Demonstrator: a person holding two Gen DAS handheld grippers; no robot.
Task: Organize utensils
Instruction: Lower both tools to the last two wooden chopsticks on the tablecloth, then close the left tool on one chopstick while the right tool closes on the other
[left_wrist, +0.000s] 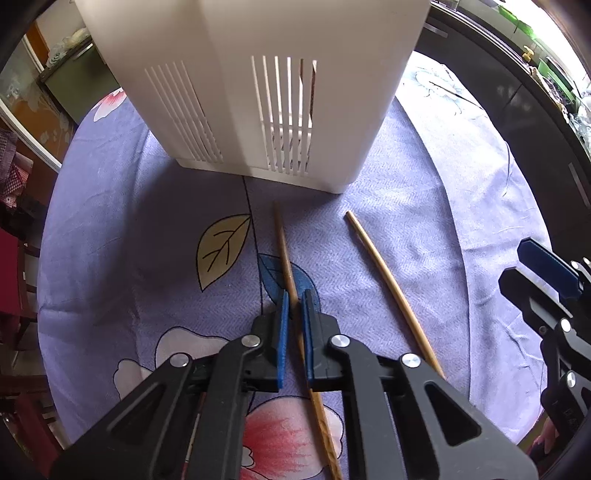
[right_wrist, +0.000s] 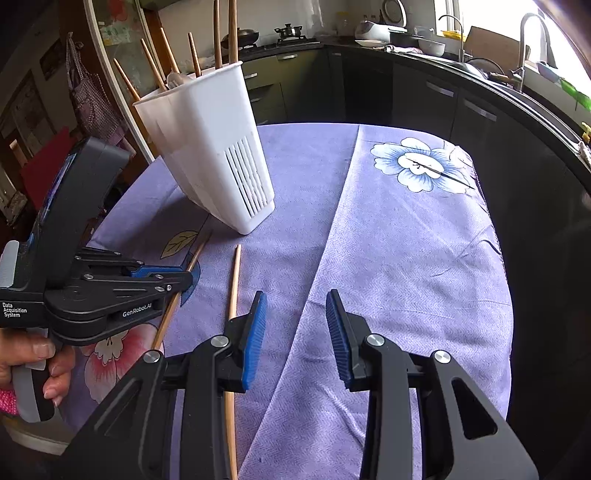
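Below, my left gripper (left_wrist: 294, 301) points steeply down at the lilac flowered cloth (left_wrist: 424, 236), its blue pads (left_wrist: 283, 332) pinched narrow on a darker wooden chopstick (left_wrist: 286, 258) that lies flat on the cloth; the pads appear to touch the stick, though the contact is partly hidden. My right gripper (right_wrist: 295, 325) hangs over bare cloth with jaws moderately apart and nothing between them. A paler chopstick (right_wrist: 233, 288) lies just beside its left finger, roughly parallel to the first and apart from it. Beyond both sticks stands the white slotted utensil holder (right_wrist: 207, 147), upright, already containing several chopsticks (right_wrist: 225, 33). My left hand (right_wrist: 33, 365) grips the handle.
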